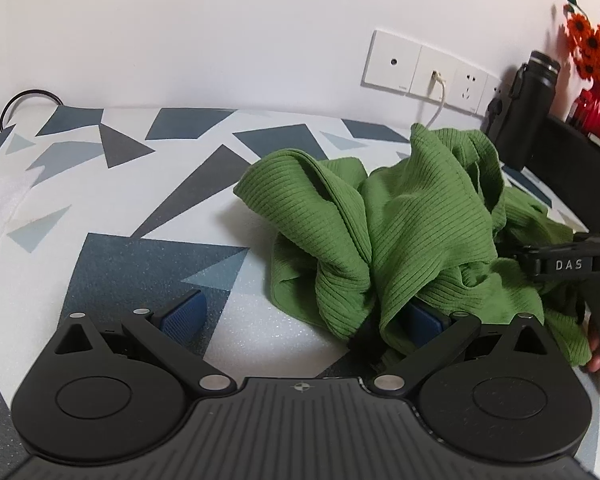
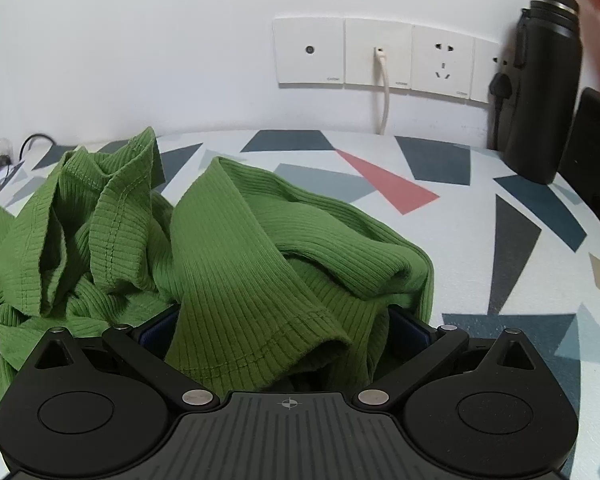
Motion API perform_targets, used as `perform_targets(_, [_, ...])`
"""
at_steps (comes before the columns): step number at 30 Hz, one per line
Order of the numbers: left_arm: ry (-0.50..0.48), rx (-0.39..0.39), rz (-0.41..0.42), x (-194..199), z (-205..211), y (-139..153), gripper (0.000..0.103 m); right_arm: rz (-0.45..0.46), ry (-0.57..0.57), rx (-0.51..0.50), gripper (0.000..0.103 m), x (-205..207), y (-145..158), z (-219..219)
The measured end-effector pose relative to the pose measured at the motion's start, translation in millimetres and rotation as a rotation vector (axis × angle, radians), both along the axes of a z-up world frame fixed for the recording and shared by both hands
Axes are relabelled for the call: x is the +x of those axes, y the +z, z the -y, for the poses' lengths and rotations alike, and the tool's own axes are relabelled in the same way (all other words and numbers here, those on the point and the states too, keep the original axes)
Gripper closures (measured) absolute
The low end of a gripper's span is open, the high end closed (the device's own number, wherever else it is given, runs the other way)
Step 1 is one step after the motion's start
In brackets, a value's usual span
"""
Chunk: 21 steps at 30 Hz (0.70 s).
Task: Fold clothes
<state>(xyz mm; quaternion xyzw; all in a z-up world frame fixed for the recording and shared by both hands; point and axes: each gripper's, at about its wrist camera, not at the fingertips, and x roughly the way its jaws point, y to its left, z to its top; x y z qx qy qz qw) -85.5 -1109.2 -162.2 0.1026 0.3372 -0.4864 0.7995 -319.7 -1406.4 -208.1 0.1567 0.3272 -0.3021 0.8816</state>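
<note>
Hand-held grippers, left (image 1: 306, 318) and right (image 2: 284, 330), both spread wide, crumpled green ribbed garment (image 2: 236, 240) draped between their fingers.

Left gripper (image 1: 304, 320) held low, jaws spread wide, blue pads (image 1: 184, 314) well apart, right pad partly hidden. Right gripper (image 2: 280, 332) likewise spread wide, pads mostly hidden. Fingertip of person's hand (image 1: 596, 354) seen at right edge.

Both pictures are bright with soft, even light. The white wall (image 2: 140, 40) looks smooth, with no glare. Small dark shadows hide under the folds of the green shirt (image 1: 400, 220). Straight lines bend near the edges, the corners go black, and the top right corner of the right view is blurry.
</note>
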Motion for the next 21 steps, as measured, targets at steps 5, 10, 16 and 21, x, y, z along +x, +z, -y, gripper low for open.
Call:
perform_targets(5, [0.012, 0.047, 0.02, -5.6, 4.8, 1.5, 0.0, -0.021, 0.082, 0.053, 0.001, -7.3, 4.9, 9.9])
perform_targets(10, [0.014, 0.098, 0.033, -13.6, 7.7, 3.2, 0.0, 0.023, 0.146, 0.109, 0.001, -35.4, 8.2, 15.2])
perform_targets(16, [-0.011, 0.105, 0.032, -14.5, 5.7, 2.7, 0.0, 0.087, 0.132, 0.226, 0.001, -78.2, 18.7, 21.4])
perform_targets(21, [-0.004, 0.111, 0.022, -15.0, 6.7, 3.1, 0.0, 0.175, 0.101, 0.173, 0.001, -114.5, 34.4, 22.3])
